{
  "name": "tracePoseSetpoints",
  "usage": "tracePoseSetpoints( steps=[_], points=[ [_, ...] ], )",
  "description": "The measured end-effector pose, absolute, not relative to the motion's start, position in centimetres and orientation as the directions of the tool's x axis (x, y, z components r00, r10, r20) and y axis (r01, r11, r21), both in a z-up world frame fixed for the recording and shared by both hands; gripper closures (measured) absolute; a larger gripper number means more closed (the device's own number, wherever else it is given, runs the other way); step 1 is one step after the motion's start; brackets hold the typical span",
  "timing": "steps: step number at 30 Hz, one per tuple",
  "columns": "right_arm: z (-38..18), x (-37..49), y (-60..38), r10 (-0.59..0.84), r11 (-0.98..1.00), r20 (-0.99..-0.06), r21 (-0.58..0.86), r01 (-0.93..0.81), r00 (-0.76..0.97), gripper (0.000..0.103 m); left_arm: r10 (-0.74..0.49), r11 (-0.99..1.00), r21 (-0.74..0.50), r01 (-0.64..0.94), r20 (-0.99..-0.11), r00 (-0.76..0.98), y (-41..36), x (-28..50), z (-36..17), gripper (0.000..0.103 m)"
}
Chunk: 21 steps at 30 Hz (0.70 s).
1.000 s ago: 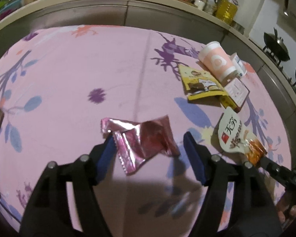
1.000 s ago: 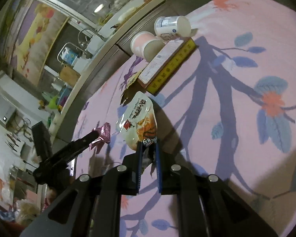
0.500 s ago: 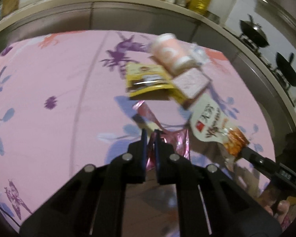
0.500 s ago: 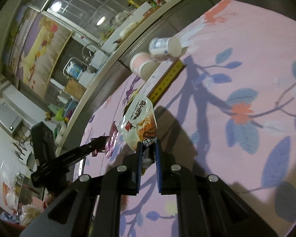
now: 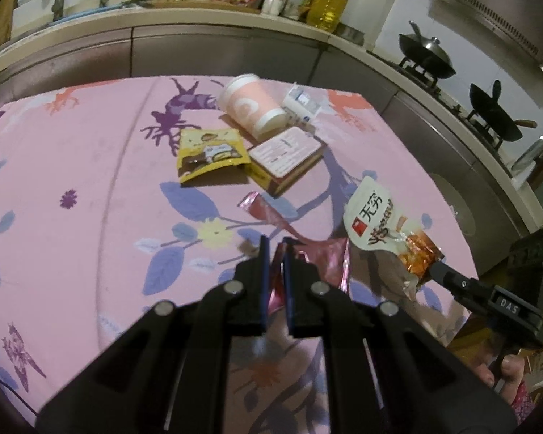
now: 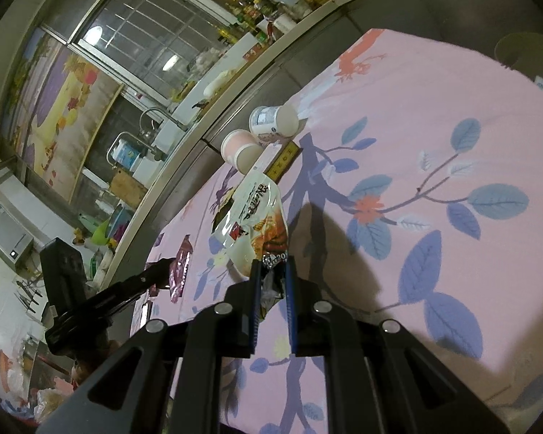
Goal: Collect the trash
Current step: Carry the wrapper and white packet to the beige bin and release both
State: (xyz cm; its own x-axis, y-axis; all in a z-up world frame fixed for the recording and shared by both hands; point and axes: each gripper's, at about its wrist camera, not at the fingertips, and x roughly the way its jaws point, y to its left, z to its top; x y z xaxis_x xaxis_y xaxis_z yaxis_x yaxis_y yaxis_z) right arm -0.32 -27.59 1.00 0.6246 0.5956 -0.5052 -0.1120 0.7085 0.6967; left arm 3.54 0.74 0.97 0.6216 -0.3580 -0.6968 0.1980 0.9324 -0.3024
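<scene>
- Two pieces of trash are in hand: the left gripper (image 5: 276, 244) is pinched tight on a crumpled pink foil wrapper (image 5: 322, 256), and the right gripper (image 6: 271, 264) is pinched on the torn bottom edge of a white snack pouch (image 6: 251, 217) with red and black lettering.
- Both pieces appear lifted clear of the pink floral tablecloth (image 5: 90, 166), judging by the shadows beneath them.
- Four items lie uncollected on the cloth, at about 12 o'clock from the left gripper: a yellow snack bag (image 5: 208, 153), a flat pink-topped box (image 5: 286, 153), a tipped pink paper cup (image 5: 251, 108) and, just beyond it, a small white yogurt cup (image 5: 302, 103).
- No bin shows in either view, so neither held piece is disposed of yet; I judge the task under halfway.
- The left wrist view alone shows the yellow bag clearly, the hand (image 5: 506, 372) under the right gripper's handle at 4 o'clock, and two woks (image 5: 427, 59) on the stove.
- The right wrist view alone shows the left gripper from the side at 9 o'clock with the wrapper hanging from its tip, the open mouth of the yogurt cup, the sink tap (image 6: 152, 115) and the barred window (image 6: 155, 36).
</scene>
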Motion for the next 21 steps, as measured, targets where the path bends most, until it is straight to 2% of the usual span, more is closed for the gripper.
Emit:
tracePoseSetpoints(
  steps=[12, 21],
  points=[
    [2.6, -2.3, -29.6, 0.529, 0.730, -0.482, 0.678, -0.084, 0.698, 0.093, -0.416, 0.909, -0.294, 0.294, -0.661, 0.625, -1.8, 3.1, 3.4, 0.097],
    [2.4, -1.6, -37.0, 0.428, 0.721, -0.428, 0.693, -0.015, 0.796, 0.093, -0.456, 0.876, -0.227, 0.426, -0.678, 0.577, -12.1, 8.2, 6.1, 0.097]
  ],
)
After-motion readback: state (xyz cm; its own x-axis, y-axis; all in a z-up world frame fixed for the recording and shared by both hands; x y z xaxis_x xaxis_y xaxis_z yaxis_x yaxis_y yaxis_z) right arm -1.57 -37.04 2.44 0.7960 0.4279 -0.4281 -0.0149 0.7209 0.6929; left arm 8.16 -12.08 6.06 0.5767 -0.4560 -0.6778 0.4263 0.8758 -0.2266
